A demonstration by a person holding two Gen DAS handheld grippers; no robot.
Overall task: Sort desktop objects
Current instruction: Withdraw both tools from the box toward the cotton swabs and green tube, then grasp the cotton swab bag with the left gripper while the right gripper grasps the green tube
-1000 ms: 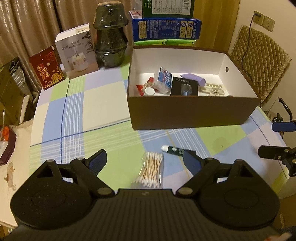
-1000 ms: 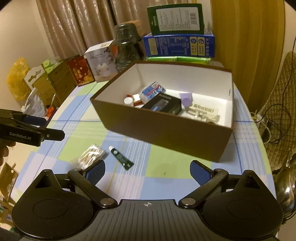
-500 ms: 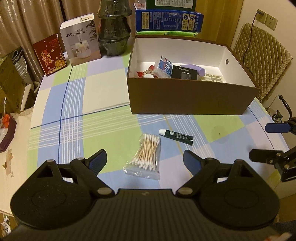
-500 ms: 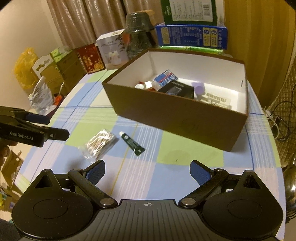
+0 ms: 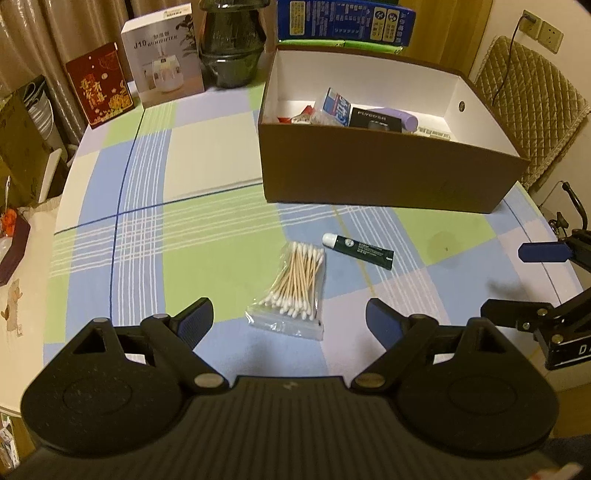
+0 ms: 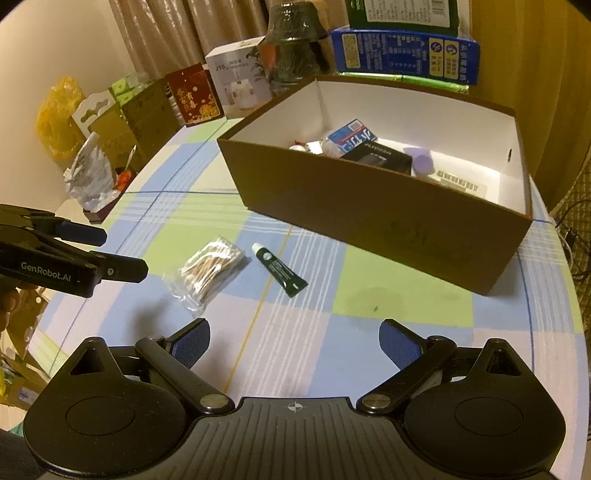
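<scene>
A clear plastic bag of wooden cotton swabs [image 5: 293,286] lies flat on the tabletop [image 5: 207,155], and just to its right, not quite touching, lies a small dark green tube with a white cap [image 5: 357,250], its cap pointing left and far. Beyond both stands a large brown cardboard box with a white inside [image 5: 373,173], open at the top; in it lie a blue-and-white packet [image 5: 337,107], a black carton [image 5: 375,119], a lilac cylinder [image 5: 400,116] and some red-wrapped bits, all crowded toward its far left part.

The left tongs [image 5: 290,319] hang above the near end of the swab bag, blue pads spread wide, holding nothing. The right tongs [image 6: 294,345] hover over bare cloth nearer than the tube, equally wide apart and empty.

The tabletop wears a checked cloth of pale green, blue, lilac and cream squares crossed by thin white and blue lines. Along its far edge stand a red gift box with gold print [image 5: 100,83], a white humidifier carton [image 5: 164,53], a dark glass-like vessel [image 5: 232,48] and a blue printed box [image 5: 345,22]. Beige curtains [image 6: 166,33] hang behind, a quilted tan chair back [image 5: 532,107] sits to the right beneath a wall socket [image 5: 543,29], and a yellow plastic bag [image 6: 59,118] rests among cartons far left.
</scene>
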